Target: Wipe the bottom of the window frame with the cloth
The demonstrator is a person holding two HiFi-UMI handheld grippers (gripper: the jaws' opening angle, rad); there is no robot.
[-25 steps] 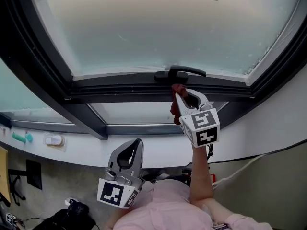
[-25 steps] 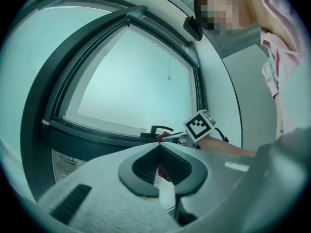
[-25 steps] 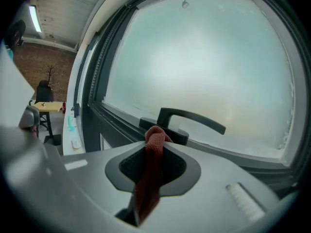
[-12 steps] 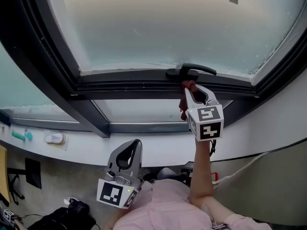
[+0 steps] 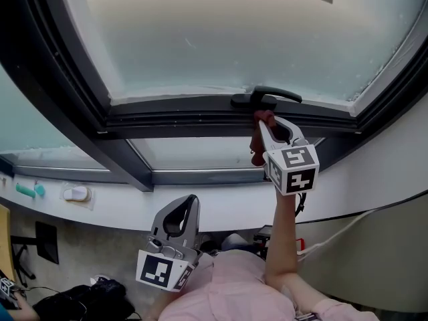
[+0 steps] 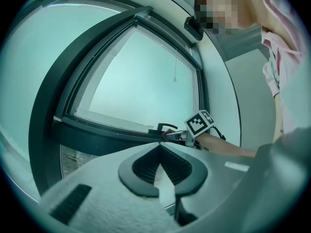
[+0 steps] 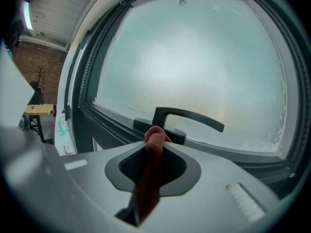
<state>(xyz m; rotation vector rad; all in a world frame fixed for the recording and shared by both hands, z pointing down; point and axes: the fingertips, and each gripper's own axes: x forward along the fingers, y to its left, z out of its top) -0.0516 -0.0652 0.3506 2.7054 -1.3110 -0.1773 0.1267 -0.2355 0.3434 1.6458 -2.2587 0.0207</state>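
Observation:
A dark red cloth [image 5: 265,119] [image 7: 151,159] is pinched in my right gripper [image 5: 269,122], which is raised to the dark window frame's bottom rail [image 5: 180,122]. The cloth's folded tip sits just below the black window handle [image 5: 266,98] [image 7: 187,118]; whether it touches the rail I cannot tell. My left gripper [image 5: 188,202] hangs low near the person's chest, shut with nothing between its jaws. From the left gripper view the right gripper [image 6: 181,135] and the handle [image 6: 165,127] show far off against the rail.
A frosted pane [image 5: 227,32] fills the frame above the rail; a lower pane [image 5: 194,154] sits beneath. A white sill [image 5: 100,206] carries a teal item [image 5: 30,191] and a white one [image 5: 75,194] at left. A cable [image 5: 354,229] runs at right.
The right gripper with the cloth has shifted right along the bottom rail, from left of the handle to directly under it. The left gripper has stayed where it was.

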